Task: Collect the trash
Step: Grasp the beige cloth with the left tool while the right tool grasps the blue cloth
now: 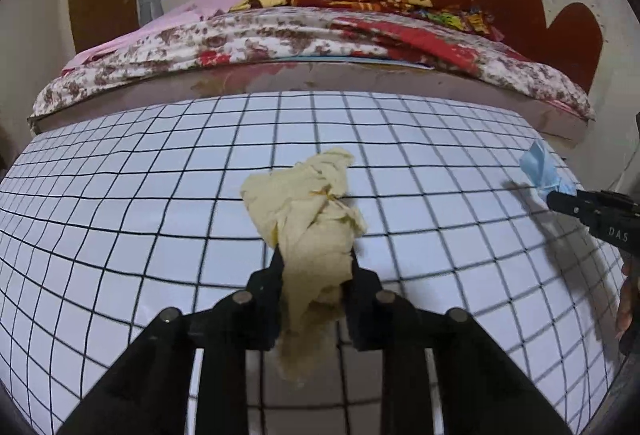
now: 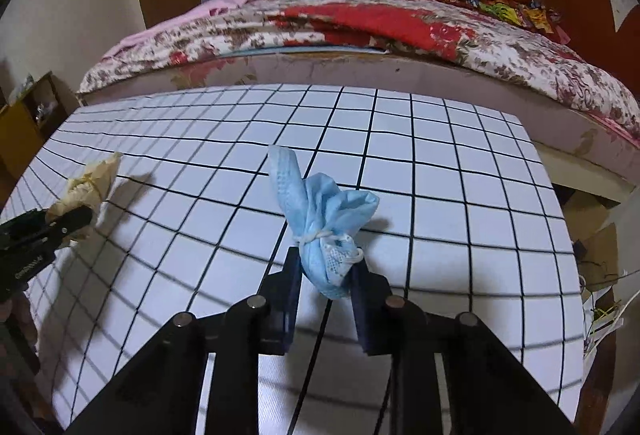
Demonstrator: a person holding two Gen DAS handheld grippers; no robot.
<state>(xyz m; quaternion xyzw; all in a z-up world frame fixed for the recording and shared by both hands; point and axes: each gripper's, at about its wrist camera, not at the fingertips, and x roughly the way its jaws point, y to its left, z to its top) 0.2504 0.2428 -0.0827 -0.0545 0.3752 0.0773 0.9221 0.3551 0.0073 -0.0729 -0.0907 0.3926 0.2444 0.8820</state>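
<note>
Trash is in both of my tongs: a crumpled yellow tissue (image 1: 310, 223) on the left and a balled-up blue face mask (image 2: 326, 231) on the right. My left tongs (image 1: 314, 259) are clenched on the tissue, the two black fingers (image 1: 270, 283) pressing its lower half from either side while the upper part fans out above them and a loose tail hangs below. They point forward and down at the counter (image 1: 120, 235), a white surface ruled with a black grid. I cannot tell whether the tissue still touches the counter or is just clear of it.

My right tongs (image 2: 326, 267) are likewise clenched, on the mask, which is bundled and tied round the middle with its own white ear loop. The fingers (image 2: 290, 287) grip the bundle's lower end; its top sticks up and leans toward the far edge of the counter. These tongs also tilt steeply downward.

The two sit well apart across the counter. From the left camera I see the right tongs reaching in at the right edge with the mask at their tip, and part of a hand (image 1: 626, 303) behind them. From the right camera the left tongs come in at the left edge with the tissue. Beyond the counter lies a bed (image 2: 400, 27) with a flowered cover.
</note>
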